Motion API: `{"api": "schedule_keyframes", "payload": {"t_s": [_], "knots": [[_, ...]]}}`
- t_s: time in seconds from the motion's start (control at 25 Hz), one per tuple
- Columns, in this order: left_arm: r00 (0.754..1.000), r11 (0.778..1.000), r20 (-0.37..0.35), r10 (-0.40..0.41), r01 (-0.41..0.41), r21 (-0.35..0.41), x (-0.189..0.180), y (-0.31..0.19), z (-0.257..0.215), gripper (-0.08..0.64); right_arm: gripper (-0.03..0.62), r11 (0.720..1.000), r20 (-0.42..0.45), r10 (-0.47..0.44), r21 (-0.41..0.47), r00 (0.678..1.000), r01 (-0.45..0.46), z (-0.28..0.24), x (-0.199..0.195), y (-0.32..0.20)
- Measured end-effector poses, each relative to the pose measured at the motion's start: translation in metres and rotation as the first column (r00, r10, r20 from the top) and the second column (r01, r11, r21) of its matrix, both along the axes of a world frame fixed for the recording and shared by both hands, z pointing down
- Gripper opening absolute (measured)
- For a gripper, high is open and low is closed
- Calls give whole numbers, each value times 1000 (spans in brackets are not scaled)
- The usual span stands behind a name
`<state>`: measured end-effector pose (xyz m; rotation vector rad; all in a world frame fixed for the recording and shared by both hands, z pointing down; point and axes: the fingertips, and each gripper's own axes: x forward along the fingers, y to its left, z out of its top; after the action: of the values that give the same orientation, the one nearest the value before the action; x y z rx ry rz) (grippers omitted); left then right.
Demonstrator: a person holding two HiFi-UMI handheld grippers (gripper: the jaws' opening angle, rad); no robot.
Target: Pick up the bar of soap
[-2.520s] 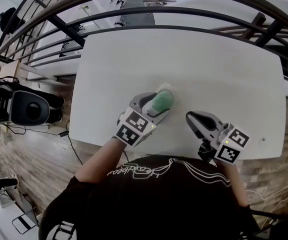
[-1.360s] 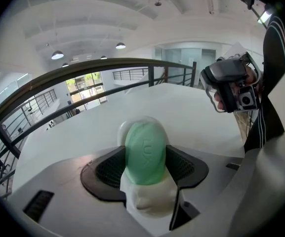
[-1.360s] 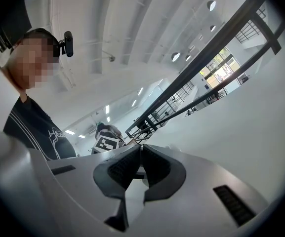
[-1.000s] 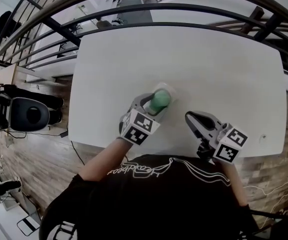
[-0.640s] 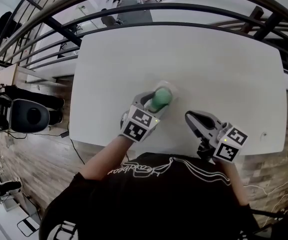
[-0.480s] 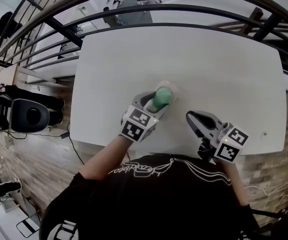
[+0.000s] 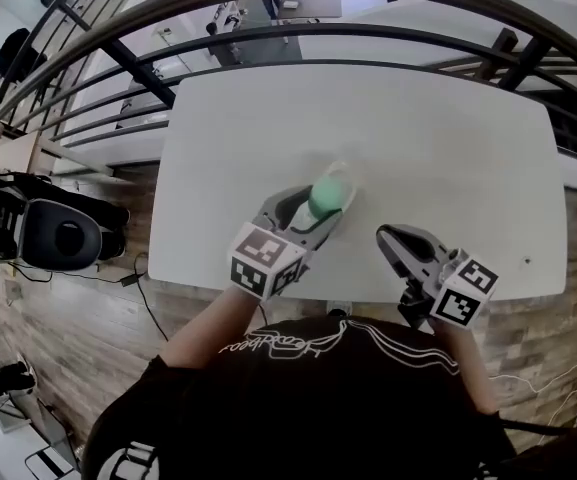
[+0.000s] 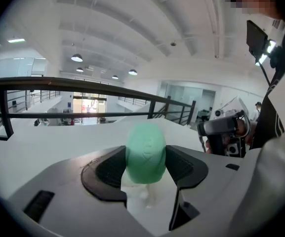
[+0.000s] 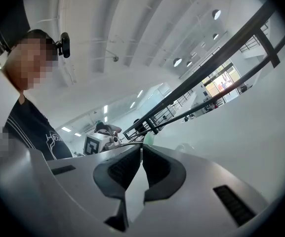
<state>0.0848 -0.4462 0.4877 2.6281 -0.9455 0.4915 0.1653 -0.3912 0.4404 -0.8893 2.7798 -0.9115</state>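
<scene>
A mint-green bar of soap (image 7: 330,195) (image 8: 145,152) sits clamped between the jaws of my left gripper (image 7: 320,206) (image 8: 145,168), which is shut on it and tilted upward, holding it just above the white table (image 7: 438,138). Under the soap lies a pale soap dish (image 7: 340,176), mostly hidden. My right gripper (image 7: 396,240) (image 9: 142,164) hovers over the table's near edge to the right, its jaws shut together with nothing between them.
Dark curved railings (image 7: 268,28) run behind the table's far side. A black office chair (image 7: 53,233) stands on the wooden floor at the left. The person's dark shirt (image 7: 318,398) fills the near edge.
My left gripper has lifted and tipped back with the soap in it, so the soap now stands off the dish. The right gripper has stayed in place.
</scene>
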Motion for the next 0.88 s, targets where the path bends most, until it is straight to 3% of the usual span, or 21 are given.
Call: {"api": "schedule_keyframes", "payload": {"t_s": [0.2,0.56,0.88], "knots": [[995,1000,-101,21,-21,3,-12,31,-43,259,18,999,-5,21,41,1000,-21,-23,-15,24],[975,995,-205,89,-80,53,-43,101,-107,259,18,991,10,39,125,999,-40,-69,-52,83],[964,988,-232,134,-110,110,-76,170,-135,259,18,977,0,52,206,999,-51,-104,-90,149]]}}
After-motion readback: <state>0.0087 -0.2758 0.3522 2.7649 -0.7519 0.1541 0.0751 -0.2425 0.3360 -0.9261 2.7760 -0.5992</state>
